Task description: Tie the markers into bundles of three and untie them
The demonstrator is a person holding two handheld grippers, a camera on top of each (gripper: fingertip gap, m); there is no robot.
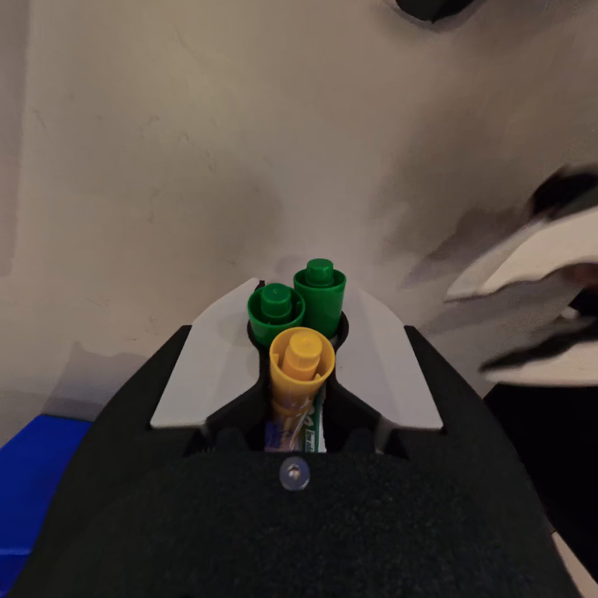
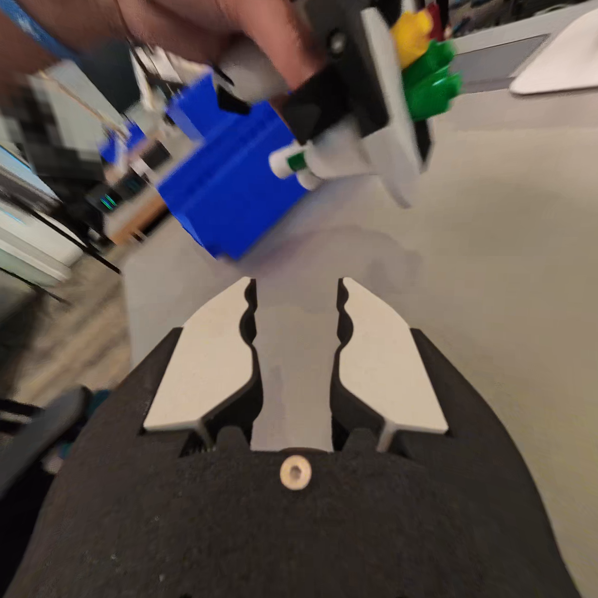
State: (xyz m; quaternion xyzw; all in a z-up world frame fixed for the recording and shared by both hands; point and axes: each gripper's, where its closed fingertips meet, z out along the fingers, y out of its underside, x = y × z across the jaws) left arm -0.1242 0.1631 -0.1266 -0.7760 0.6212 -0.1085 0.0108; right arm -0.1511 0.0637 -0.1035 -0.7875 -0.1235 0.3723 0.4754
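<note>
Three markers [image 1: 299,326], two green and one yellow, sit clamped in the left gripper [image 1: 297,310]; ahead of them, the right gripper [image 2: 296,291] gapes empty above the desk [image 2: 485,259].

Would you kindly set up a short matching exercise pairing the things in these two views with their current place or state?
Things:
1. left tool
2. right tool
3. yellow marker
4. blue box

Place or state:
A. open and empty
B. resting on the table beyond the open fingers
C. shut on three markers
D. clamped nearest the camera, in front of two green markers

Pairs: 1-C, 2-A, 3-D, 4-B
</note>
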